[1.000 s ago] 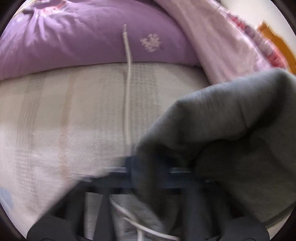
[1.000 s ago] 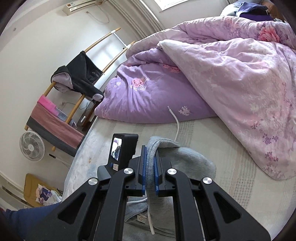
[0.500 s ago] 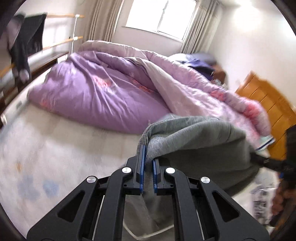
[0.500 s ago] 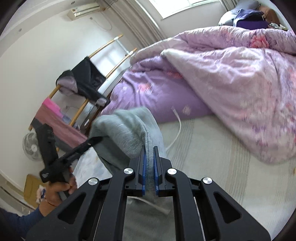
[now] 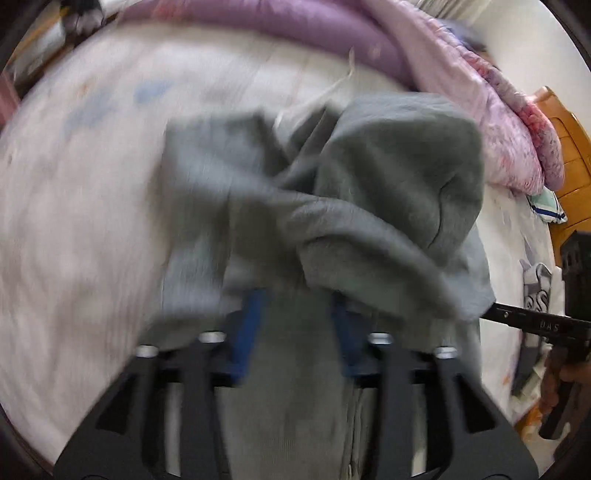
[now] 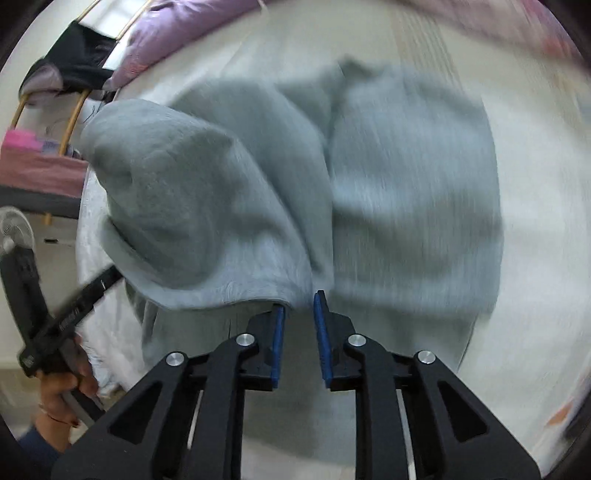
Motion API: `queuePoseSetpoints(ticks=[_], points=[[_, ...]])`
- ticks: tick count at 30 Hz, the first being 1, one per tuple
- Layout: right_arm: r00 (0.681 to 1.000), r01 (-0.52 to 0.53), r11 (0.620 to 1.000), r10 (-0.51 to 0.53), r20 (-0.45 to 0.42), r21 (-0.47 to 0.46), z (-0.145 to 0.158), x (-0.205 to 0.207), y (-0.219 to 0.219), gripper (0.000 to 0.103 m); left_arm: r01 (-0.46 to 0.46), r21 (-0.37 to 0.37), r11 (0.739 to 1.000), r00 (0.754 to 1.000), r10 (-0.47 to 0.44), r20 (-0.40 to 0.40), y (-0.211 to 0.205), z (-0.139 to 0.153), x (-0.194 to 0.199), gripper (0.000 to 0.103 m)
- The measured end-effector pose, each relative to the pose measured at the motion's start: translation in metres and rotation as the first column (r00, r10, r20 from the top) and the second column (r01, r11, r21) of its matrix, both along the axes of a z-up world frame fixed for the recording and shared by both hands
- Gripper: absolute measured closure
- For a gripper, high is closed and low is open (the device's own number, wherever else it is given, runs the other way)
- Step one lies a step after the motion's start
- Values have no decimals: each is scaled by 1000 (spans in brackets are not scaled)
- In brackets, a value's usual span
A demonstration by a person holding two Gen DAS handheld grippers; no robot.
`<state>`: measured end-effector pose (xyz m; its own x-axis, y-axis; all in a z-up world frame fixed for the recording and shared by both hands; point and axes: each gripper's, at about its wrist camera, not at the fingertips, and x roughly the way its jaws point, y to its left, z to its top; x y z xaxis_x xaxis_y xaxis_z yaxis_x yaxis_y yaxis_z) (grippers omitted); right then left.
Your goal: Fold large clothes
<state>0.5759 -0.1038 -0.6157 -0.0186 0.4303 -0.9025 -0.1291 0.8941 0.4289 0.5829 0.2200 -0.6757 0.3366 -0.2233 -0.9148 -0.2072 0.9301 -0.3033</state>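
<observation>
A grey sweatshirt (image 5: pixel 369 192) lies bunched on the pale bed sheet (image 5: pixel 81 206), its upper part doubled over toward me. My left gripper (image 5: pixel 299 314) points down at it. Its jaws are opening and stand wide, with loose cloth draped over the tips of the blue pads (image 5: pixel 251 328) but not pinched. In the right wrist view the same sweatshirt (image 6: pixel 399 177) is spread on the sheet. My right gripper (image 6: pixel 300 314) has its jaws opening, a narrow gap showing. The folded hem rests at the left pad tip, not pressed. Each gripper shows at the edge of the other's view.
A purple duvet (image 5: pixel 303 26) is piled along the far side of the bed, with a white cable (image 5: pixel 332 88) beside it. Wooden furniture (image 5: pixel 569 147) stands at the right. A rack with dark clothing (image 6: pixel 74 62) and a fan (image 6: pixel 14 229) stand past the left bed edge.
Both grippers swung forward and down over the bed, carrying the sweatshirt's edge across the rest of it. Their jaws, shut on the cloth before, have now parted and the cloth is loose.
</observation>
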Motion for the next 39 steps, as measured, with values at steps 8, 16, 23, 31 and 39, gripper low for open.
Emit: queuePoseSetpoints(ticks=[8,16,23,31,39], points=[[982,138,985,-150,113,107,60,8,0,85,-119,-122,985,989,129,78,12,25,-15,34],[999,45,990,-46,-10,-131,-24,18,53,88,-35,-155,987,989,12,-147,-51,-64,11,34],[981,156,979,-169,-93,-127,-64,-7,9,77,19,-173,985,981,-52,-188,-61,-76,-10,35],[978,205,978,-206,-18,-38,7,32,15,69,-60,-386,921,998,62,-6,24,11,10,31],[930,366,929,-367,21,60,20,138,18,49,-309,-394,866,950,299,-88,83,-16,127,27]])
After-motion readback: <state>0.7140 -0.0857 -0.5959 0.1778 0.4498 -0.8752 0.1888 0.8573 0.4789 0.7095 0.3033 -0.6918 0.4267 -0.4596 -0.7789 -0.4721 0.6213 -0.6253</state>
